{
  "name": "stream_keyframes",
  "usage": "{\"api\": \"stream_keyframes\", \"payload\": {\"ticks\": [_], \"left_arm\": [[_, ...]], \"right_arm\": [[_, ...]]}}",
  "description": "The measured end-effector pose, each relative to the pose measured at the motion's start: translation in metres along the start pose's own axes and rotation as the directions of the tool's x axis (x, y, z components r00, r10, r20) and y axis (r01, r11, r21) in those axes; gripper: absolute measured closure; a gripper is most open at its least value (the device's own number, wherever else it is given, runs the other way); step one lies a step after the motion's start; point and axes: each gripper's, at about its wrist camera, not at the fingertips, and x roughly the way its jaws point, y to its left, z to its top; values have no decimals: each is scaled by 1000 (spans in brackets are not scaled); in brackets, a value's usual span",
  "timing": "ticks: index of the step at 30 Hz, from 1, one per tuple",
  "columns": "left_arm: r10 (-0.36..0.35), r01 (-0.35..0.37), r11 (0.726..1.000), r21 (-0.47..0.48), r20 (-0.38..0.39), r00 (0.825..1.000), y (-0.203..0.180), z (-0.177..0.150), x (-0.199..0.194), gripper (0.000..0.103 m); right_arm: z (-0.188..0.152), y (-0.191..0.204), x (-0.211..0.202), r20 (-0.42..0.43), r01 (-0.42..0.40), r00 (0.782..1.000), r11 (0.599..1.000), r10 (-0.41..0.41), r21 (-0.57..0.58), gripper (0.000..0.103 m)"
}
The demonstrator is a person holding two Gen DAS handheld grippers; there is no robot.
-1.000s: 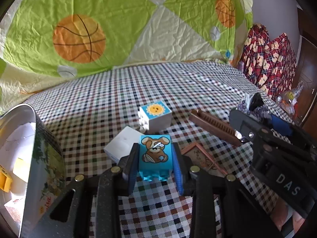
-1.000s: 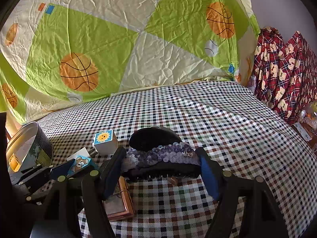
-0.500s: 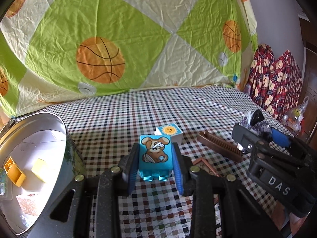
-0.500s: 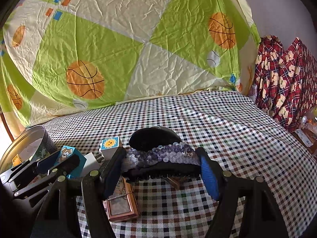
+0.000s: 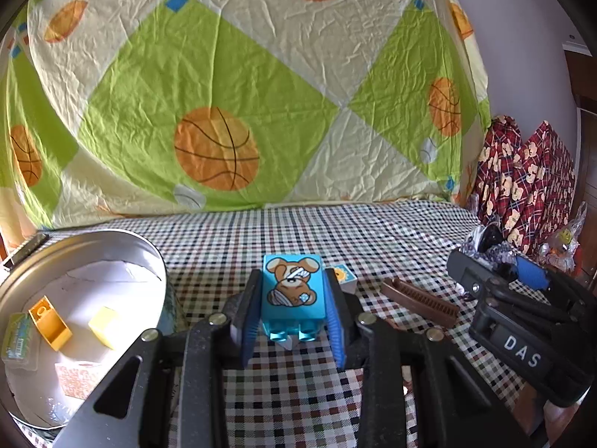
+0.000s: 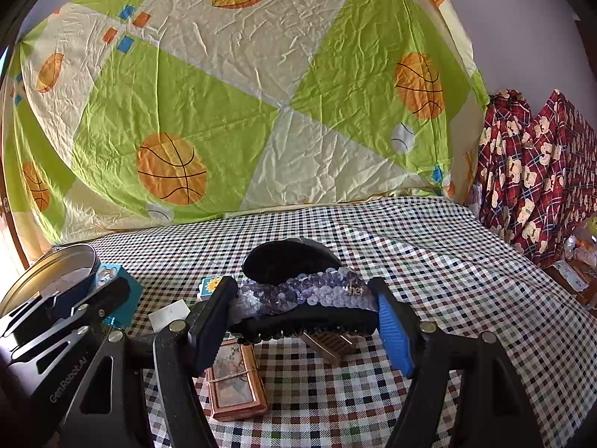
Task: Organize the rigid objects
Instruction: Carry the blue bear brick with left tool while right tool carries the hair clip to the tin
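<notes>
My left gripper (image 5: 293, 306) is shut on a blue toy brick with a bandaged bear picture (image 5: 291, 293), held above the checked cloth, just right of a round metal tin (image 5: 156, 261). The tin holds a yellow brick, an orange piece and a patterned block. My right gripper (image 6: 304, 311) is shut on a black hair claw with purple sequins (image 6: 304, 296), held above the cloth. The left gripper and blue brick (image 6: 123, 291) show at the left of the right wrist view; the right gripper (image 5: 522, 298) shows at the right of the left wrist view.
A white brick with a sun picture (image 5: 345, 276) and a brown comb (image 5: 419, 300) lie on the cloth. A small framed picture (image 6: 235, 384) and a white block (image 6: 169, 313) lie below the right gripper. A basketball sheet hangs behind; red plaid fabric (image 6: 533, 171) stands right.
My left gripper has risen with the blue brick and come closer to the tin, whose inside now shows more. The right gripper has kept the hair claw, lifting slightly.
</notes>
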Motion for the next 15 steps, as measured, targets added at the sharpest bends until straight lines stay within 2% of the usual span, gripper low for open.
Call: {"api": "stream_keyframes", "payload": {"ticks": [4,15], "left_arm": [[13,-14,1000,3,45,999,4,-1,-10,72],[41,-39,999,-25,85,996,19,-3,-24,72]], "right_arm": [[-1,0,-6,34,5,999,1000,-5,4,30],[-1,0,-9,49,2,999,1000,-3,15,30]]}}
